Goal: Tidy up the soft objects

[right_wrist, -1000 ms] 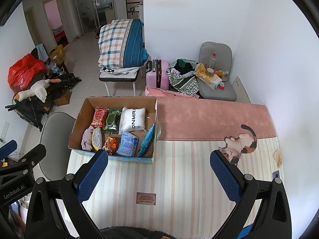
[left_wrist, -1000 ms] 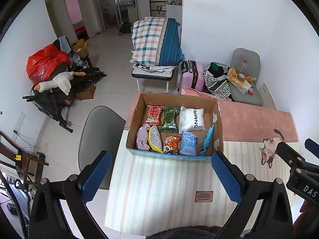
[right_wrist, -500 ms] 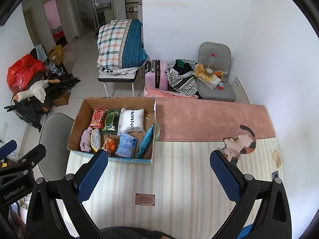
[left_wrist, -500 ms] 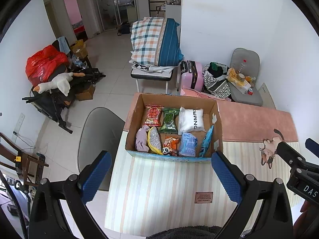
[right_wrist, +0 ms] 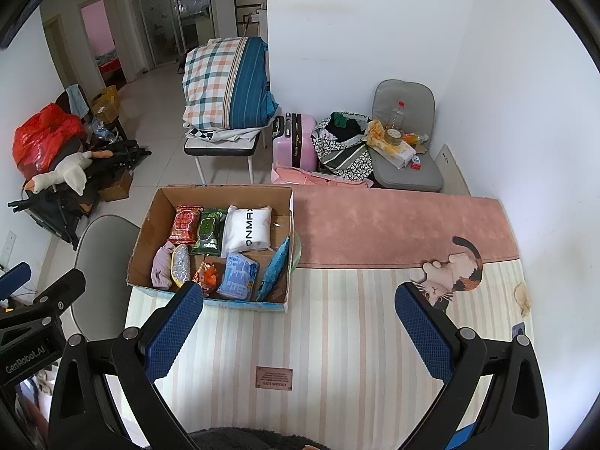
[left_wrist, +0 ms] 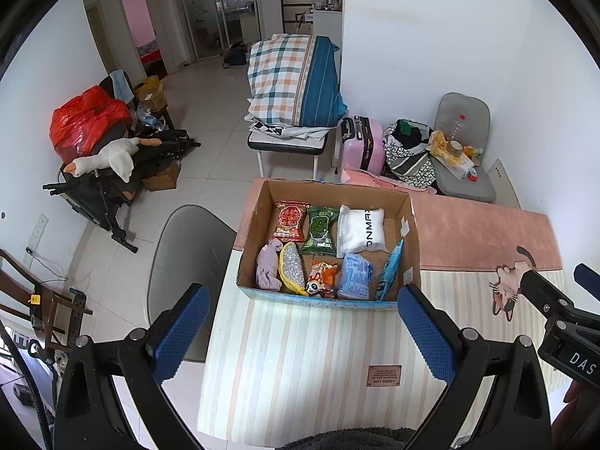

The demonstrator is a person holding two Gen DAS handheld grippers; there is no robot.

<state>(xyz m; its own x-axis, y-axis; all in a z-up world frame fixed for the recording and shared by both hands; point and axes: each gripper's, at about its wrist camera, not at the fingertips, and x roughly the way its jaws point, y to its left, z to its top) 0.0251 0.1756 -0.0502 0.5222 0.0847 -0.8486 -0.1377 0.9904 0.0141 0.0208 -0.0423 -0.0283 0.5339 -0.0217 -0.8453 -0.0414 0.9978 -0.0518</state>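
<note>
While both our grippers hang above the striped mat [right_wrist: 337,337], the left gripper [left_wrist: 300,332] and the right gripper [right_wrist: 300,332] have their fingers spread wide and hold nothing. We see the soft packets lying inside the cardboard box [left_wrist: 410,225], among them a white pouch [left_wrist: 360,227] and a red packet [left_wrist: 288,221].

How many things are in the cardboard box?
8. Back row: red packet, green packet, white pack. Front row: purple cloth, glittery pouch, orange panda packet, blue pack, blue packet. More may hide underneath.
</note>
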